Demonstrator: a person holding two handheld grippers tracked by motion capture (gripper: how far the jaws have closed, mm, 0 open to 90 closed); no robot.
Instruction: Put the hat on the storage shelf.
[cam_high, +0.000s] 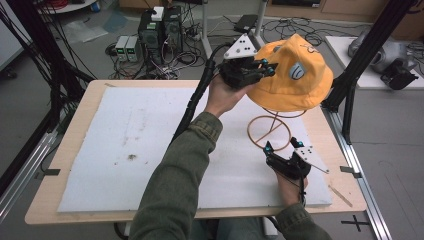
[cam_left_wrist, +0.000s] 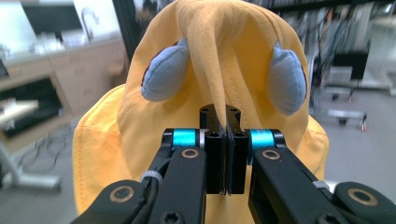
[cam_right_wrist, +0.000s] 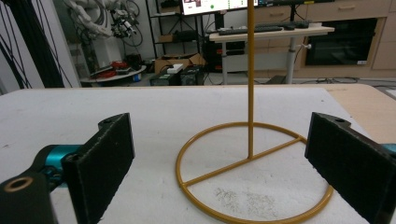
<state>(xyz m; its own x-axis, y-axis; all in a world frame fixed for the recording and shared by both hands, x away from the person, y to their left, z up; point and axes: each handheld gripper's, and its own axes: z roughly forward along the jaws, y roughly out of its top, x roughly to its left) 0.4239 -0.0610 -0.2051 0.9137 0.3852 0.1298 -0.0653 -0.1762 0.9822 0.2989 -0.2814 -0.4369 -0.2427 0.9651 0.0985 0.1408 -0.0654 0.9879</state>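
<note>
The black two-jaw left gripper (cam_high: 260, 67) is held raised on an outstretched green-sleeved forearm, its jaws pressed together. The black two-jaw right gripper (cam_high: 281, 150) is kept low, its jaws spread wide.

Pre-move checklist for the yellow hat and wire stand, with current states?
1. Left gripper shut on a fold of the yellow fabric bucket hat: ok.
2. Right gripper jaws open, holding nothing: ok.
3. Golden wire stand upright on the white foam mat, ring base flat: ok.
4. Right gripper jaws either side of the ring base, not touching it: ok.
5. Hat seated on the stand's top: cannot tell.
</note>
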